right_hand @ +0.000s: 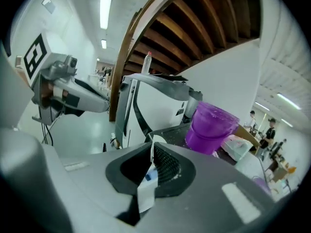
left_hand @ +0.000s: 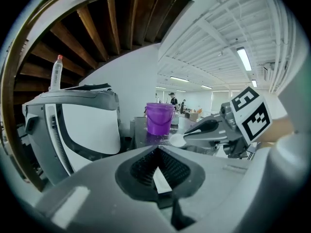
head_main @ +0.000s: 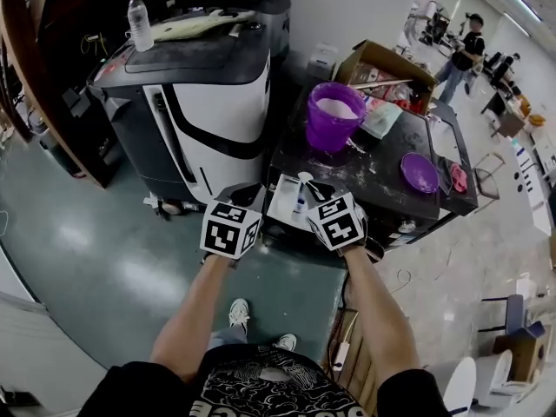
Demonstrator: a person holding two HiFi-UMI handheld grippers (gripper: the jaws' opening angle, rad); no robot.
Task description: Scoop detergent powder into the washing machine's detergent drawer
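**Obs.: right tongs holding spoon, left tongs closed**

- Right tongs (right_hand: 152, 144): clamped on the handle of a white spoon (right_hand: 147, 178), which carries a small blue mark. The handle stands upright between the ribbed pads. Specks of white powder cling to the pad on the right.
- From the left gripper view, the spoon's bowl sticks out past the right tongs' tips. It looks white; whether it is loaded cannot be told.
- Left tongs (left_hand: 156, 152): pads drawn together to a narrow V, with only a pale sliver showing low between them. No object is made out in the grip.
- The two tongs are level with each other and close together, left beside right, both at the near edge of the dark tabletop (head_main: 382, 176).
- White tray (head_main: 283, 205): on the tabletop, directly below the spoon and between the two tongs.
- Purple bucket (head_main: 323, 133): on the tabletop, ahead of the right tongs and apart from the spoon. It is open, with white detergent powder (head_main: 337, 108) inside.
- Purple lid (head_main: 420, 172): flat on the tabletop, ahead and to the right of the right tongs.
- Washing machine (head_main: 208, 102): white and dark grey, ahead and to the left of the left tongs, beside the tabletop. A clear bottle (head_main: 139, 23) stands on top of it.
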